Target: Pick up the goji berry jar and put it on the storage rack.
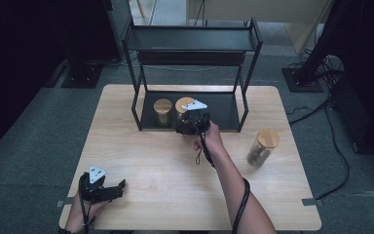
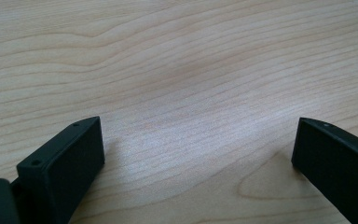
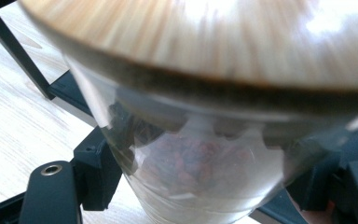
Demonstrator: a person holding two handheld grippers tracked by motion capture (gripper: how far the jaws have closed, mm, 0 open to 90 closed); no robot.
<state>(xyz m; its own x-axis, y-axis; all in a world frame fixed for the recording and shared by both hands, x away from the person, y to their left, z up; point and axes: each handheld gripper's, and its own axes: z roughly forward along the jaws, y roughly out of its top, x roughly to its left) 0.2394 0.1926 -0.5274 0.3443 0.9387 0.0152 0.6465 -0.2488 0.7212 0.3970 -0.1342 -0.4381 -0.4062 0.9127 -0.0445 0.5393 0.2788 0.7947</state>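
Observation:
My right gripper (image 1: 191, 122) is shut on a glass jar (image 1: 184, 104) with a wooden lid, at the front edge of the bottom shelf of a black rack (image 1: 224, 114). In the right gripper view the jar (image 3: 200, 163) is very close, holds reddish-brown dried bits, and has my right gripper (image 3: 205, 186) with a jaw on each side of it. A second lidded jar (image 1: 163, 111) stands on the same shelf just to its left. My left gripper (image 1: 121, 189) rests open near the table's front left corner. In its own view my left gripper (image 2: 198, 135) has bare wood between the jaws.
A third lidded jar (image 1: 262, 147) stands on the wooden table (image 1: 151, 156) at the right. The rack's top shelf (image 1: 190, 39) overhangs the bottom one, with thin black posts at the corners. Cables trail from both grippers.

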